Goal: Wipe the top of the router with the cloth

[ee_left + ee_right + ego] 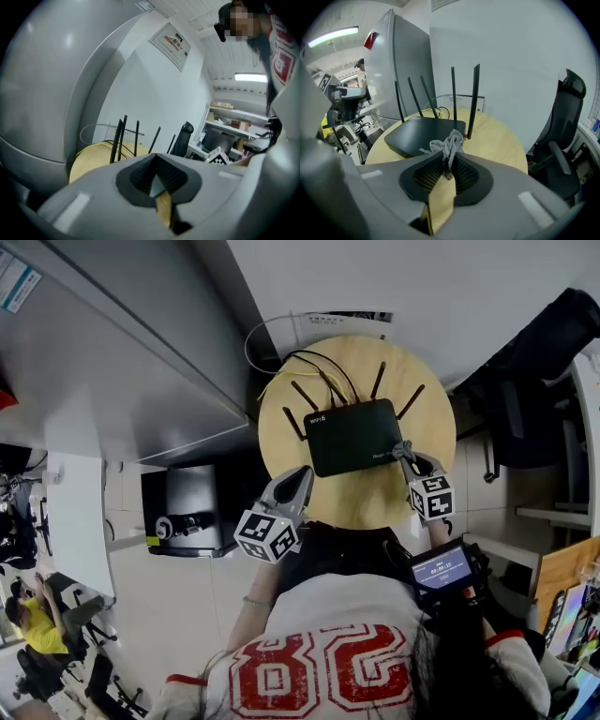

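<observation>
You work in bright, even indoor light. A ceiling tube point(253, 77) burns out to white in your left gripper view. All three views bow hard toward dark, rounded edges. Close to the lens, your left gripper point(157, 174) and right gripper point(446, 165) go soft. The router point(424, 133) top shows a faint pale sheen.

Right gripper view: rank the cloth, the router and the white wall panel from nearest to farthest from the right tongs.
1. The cloth: pinched in the right tongs, dead centre.
2. The router: just ahead, slightly left, on the round table.
3. The white wall panel: farthest, on the wall past the table's far edge.
</observation>
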Available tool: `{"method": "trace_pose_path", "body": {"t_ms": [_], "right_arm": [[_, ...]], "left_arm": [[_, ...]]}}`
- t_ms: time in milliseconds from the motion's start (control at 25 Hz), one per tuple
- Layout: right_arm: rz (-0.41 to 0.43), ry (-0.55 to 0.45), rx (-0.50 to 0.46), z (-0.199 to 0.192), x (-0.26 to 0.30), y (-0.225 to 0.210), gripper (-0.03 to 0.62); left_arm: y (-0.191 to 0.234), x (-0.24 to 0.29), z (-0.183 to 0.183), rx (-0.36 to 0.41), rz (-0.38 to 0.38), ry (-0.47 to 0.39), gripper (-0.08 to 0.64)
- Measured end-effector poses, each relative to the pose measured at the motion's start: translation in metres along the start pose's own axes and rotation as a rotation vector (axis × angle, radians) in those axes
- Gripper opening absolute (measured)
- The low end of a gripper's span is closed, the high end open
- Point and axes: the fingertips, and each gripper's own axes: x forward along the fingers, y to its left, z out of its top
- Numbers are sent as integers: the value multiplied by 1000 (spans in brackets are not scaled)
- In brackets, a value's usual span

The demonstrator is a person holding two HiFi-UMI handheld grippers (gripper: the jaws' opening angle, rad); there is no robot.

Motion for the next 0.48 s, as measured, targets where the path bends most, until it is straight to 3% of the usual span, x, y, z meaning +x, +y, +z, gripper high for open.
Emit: {"method": "trace_pose_path", "body": {"t_ms": [320,480], "right_arm": [[-16,57,-129,22,28,-47,57],[-7,76,-143,25,39,-61,57]], "left_arm": [[14,-10,2,-12,77,-29,2],[20,-17,4,-21,123,-43,2]]}}
